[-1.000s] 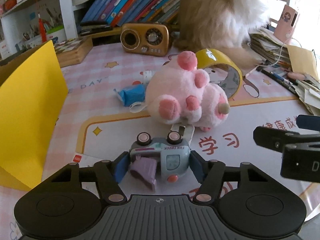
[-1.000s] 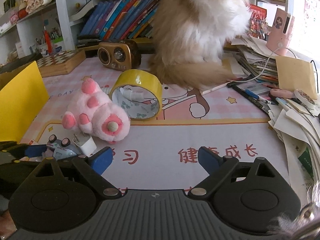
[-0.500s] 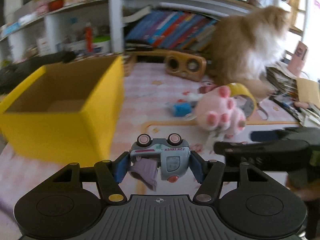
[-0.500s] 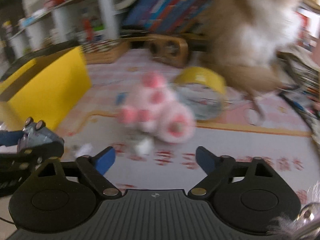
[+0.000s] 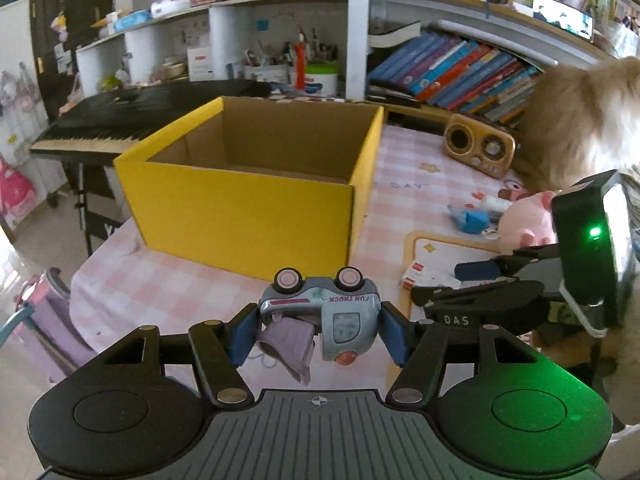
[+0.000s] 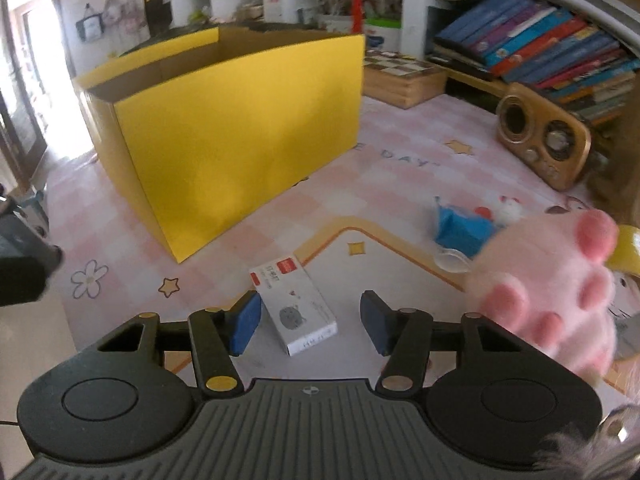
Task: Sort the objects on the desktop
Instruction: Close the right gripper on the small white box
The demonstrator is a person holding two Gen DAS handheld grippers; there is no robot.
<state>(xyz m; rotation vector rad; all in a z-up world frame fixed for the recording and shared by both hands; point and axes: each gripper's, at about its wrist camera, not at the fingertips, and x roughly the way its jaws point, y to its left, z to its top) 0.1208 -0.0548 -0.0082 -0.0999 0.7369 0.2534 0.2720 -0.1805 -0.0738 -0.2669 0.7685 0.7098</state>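
Two grippers are mine to mind, and the work sits with the left gripper (image 5: 318, 330), whose blue pads clamp the toy truck (image 5: 320, 322) wheels-up, its purple tipper hanging loose below. I hold it in the air, on the near side of the yellow box (image 5: 248, 204), which stands open-topped on the pink checked tablecloth (image 5: 168, 280). I judge the step in hand to be the carry: the truck is grasped and lifted but not yet over the opening. What comes next, I think, is to raise and push forward past the near wall until the truck hangs above the brown inside, then part the pads and let it drop; the dangling tipper could catch the rim if I come in low. My right gripper (image 6: 310, 326) holds nothing, its jaws spread wide above the small white carton (image 6: 294, 312) that lies flat on the mat, with the pink plush pig (image 6: 548, 292) just to its right and the blue packet (image 6: 460, 228) beyond. That carton looks like my likely next pick. Against a second ago, the truck has left the mat where it lay beside the pig, the box has swung from the left edge to straight ahead of the left camera, and my right gripper has turned away from the tape roll toward the box.
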